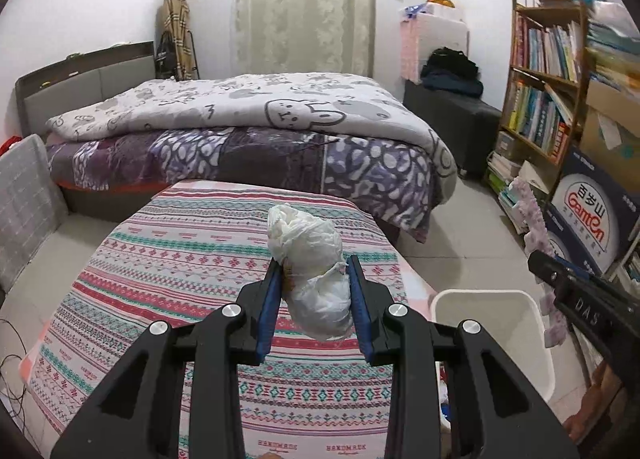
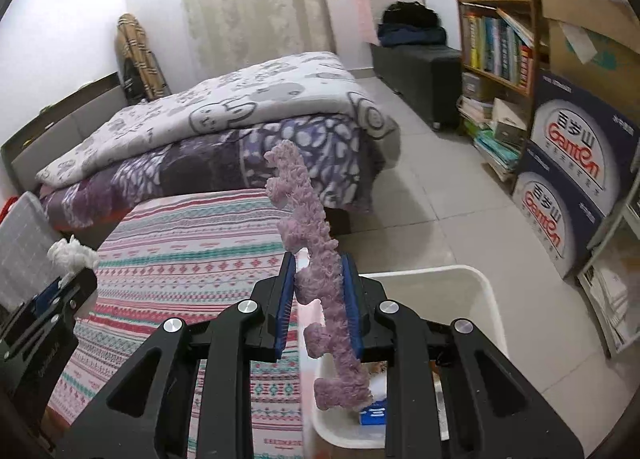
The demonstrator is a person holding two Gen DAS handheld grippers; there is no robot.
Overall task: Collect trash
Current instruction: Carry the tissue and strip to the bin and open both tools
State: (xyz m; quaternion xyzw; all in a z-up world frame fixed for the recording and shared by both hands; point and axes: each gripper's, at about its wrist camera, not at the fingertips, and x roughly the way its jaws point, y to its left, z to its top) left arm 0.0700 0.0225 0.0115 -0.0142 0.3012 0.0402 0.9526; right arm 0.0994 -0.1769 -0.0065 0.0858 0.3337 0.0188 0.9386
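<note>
White crumpled bag (image 1: 312,279) fills our left hand-held gripper (image 1: 314,291); the right hand-held gripper (image 2: 320,287) clamps purple fluffy strip (image 2: 316,279). Both remain undropped; bin (image 2: 480,287) just beneath the right.

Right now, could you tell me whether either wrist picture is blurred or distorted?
Left wrist view: strong fisheye bend, dark corners; crumpled white bag in the left gripper is sharp, bookshelf smeared at the right edge. Right wrist view: same bend; fuzzy purple strip in the right gripper is sharp.

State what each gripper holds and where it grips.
Left gripper: a crumpled white plastic bag, fingers pinching its middle. Right gripper: a fuzzy purple strip, pinched at about mid-length, both ends free.
</note>
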